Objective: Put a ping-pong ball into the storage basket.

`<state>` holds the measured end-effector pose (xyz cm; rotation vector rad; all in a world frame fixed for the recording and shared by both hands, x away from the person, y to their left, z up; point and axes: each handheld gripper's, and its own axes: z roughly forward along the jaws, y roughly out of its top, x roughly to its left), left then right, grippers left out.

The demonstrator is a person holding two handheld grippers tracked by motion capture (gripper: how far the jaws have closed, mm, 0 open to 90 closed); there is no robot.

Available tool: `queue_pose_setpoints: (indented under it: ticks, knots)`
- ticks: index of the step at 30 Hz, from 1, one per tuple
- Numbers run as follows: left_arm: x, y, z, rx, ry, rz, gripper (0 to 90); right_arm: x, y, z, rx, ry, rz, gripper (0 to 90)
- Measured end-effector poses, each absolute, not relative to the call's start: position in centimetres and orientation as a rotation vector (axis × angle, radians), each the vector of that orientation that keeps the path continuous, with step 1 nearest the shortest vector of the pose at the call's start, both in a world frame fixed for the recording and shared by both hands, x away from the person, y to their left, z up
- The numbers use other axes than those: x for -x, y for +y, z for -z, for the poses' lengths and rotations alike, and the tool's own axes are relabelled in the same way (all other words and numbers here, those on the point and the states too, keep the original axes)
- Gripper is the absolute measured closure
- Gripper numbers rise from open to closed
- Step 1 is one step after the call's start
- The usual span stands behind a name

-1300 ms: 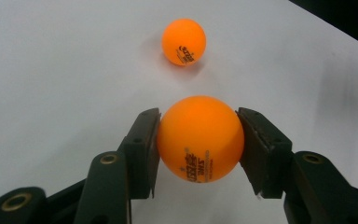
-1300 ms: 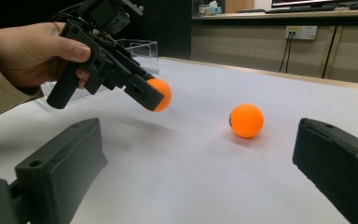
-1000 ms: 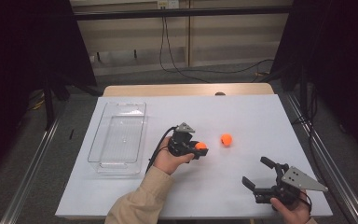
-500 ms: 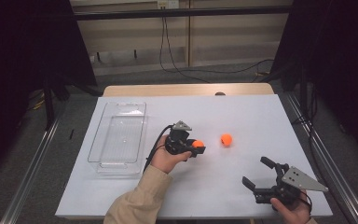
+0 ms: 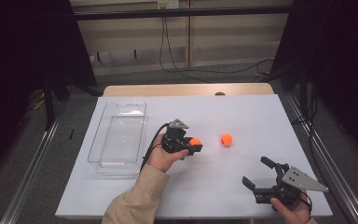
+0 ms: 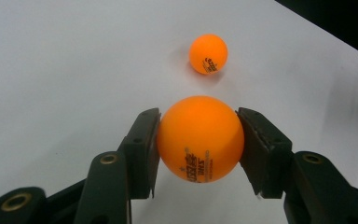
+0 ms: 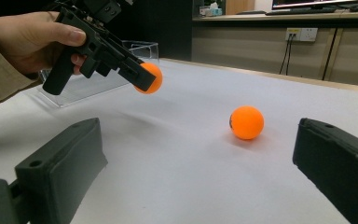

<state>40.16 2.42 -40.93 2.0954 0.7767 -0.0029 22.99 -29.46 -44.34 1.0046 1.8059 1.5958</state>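
Our left tongs (image 6: pixel 198 140) pinch one orange ping-pong ball (image 6: pixel 199 138) above the table (image 5: pixel 242 116); right tongs (image 5: pixel 262 173) gape empty. A smooth ball could squirt free.

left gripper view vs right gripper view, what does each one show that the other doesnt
The left gripper view alone shows both pads pressed on the sides of the held orange ball, with its printed logo facing the camera.

The right gripper view alone shows the person's left hand on the left gripper, the clear plastic container behind it, the wall sockets, and the held ball lifted off the table. Its own jaws stand wide apart with nothing between them.

Both show the held ball, the second orange ball lying on the white table.
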Motion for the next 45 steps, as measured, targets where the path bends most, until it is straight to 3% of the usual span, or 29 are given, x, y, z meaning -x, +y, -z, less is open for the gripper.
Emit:
queue_pose_setpoints:
  ticks: [45]
  knots:
    - [-40.7,4.5,39.5,-2.079,0.815,-0.013,50.7,-23.0,-29.5,44.4,-1.011,1.798,-1.601,1.2]
